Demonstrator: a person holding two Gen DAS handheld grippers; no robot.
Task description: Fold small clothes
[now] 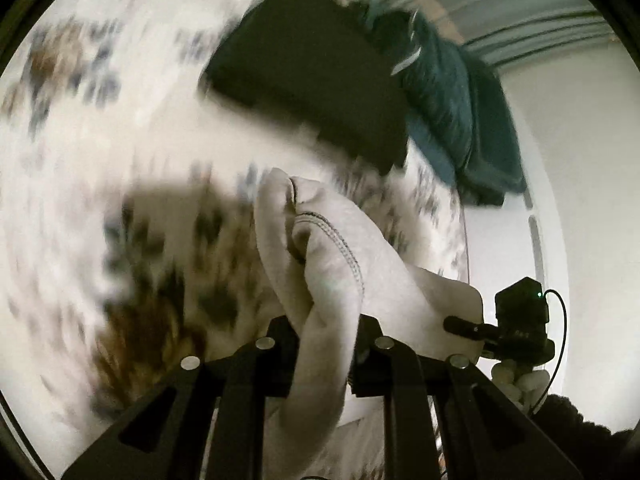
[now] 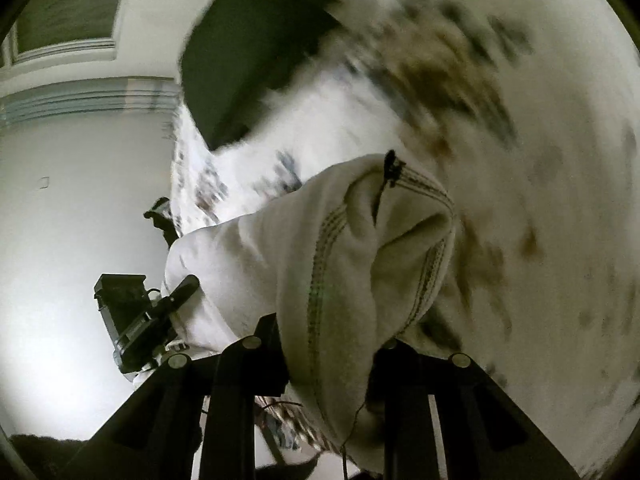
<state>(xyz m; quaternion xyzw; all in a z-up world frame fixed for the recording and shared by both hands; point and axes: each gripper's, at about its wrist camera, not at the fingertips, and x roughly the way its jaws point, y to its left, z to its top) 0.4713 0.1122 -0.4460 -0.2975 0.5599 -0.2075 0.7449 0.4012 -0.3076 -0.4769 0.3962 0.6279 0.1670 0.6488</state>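
Observation:
A small cream-white garment [image 1: 320, 264] with dark stitched seams is held up between both grippers, above a patterned bedspread [image 1: 100, 128]. My left gripper [image 1: 324, 332] is shut on one edge of it; the cloth bunches over the jaws and hides the fingertips. In the right wrist view the same garment [image 2: 360, 248] drapes over my right gripper [image 2: 332, 344], which is shut on its other edge. The other gripper's body shows in each view, at the right in the left wrist view [image 1: 520, 320] and at the left in the right wrist view [image 2: 136, 320]. Both views are motion-blurred.
A folded dark garment [image 1: 308, 76] lies on the bedspread ahead; it also shows in the right wrist view [image 2: 248, 52]. A teal blue cloth pile [image 1: 452, 112] sits beside it at the bed's edge. White walls [image 2: 60, 220] lie beyond.

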